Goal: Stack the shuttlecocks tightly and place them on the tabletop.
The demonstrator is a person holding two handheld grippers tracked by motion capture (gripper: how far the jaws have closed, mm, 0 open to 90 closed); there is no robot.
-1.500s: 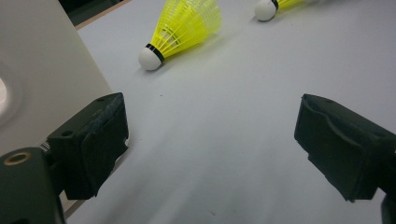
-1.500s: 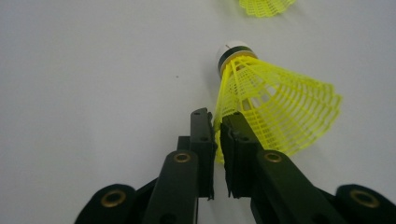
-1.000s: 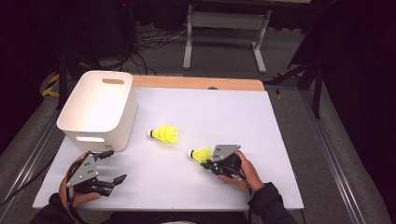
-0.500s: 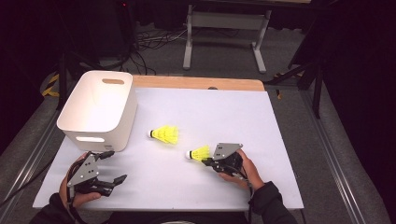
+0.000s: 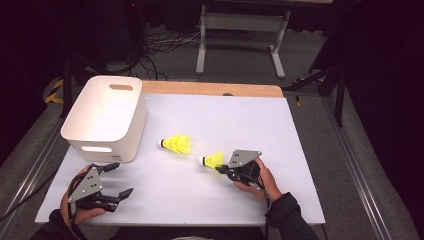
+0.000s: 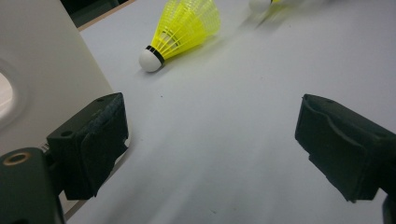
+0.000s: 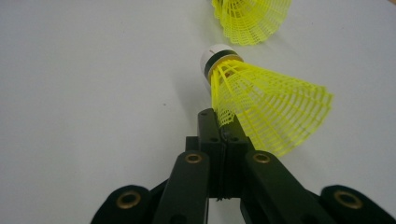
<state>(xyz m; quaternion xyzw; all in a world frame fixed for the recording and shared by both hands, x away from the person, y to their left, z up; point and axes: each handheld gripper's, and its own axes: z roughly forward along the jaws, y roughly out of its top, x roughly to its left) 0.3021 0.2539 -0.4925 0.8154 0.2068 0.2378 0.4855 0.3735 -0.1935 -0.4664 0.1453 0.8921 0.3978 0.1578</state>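
Right gripper (image 5: 223,169) is pinching the yellow skirt of one shuttlecock (image 5: 212,160), jaws clenched tight on the mesh edge, white cork nose pointing away toward the bin (image 5: 106,119). A second shuttlecock (image 5: 175,144) is lying on the white table (image 5: 280,135) just beyond it. Left gripper (image 5: 114,181) is sitting near the bin's front wall, jaws spread wide, grasping nothing.

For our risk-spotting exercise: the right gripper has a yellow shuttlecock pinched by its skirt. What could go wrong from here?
1. The right gripper pinches only the thin edge of the held shuttlecock; the mesh skirt may slip free or be crushed.
2. The second shuttlecock lies on the table between it and the white bin; a low carry toward the bin could knock it away.
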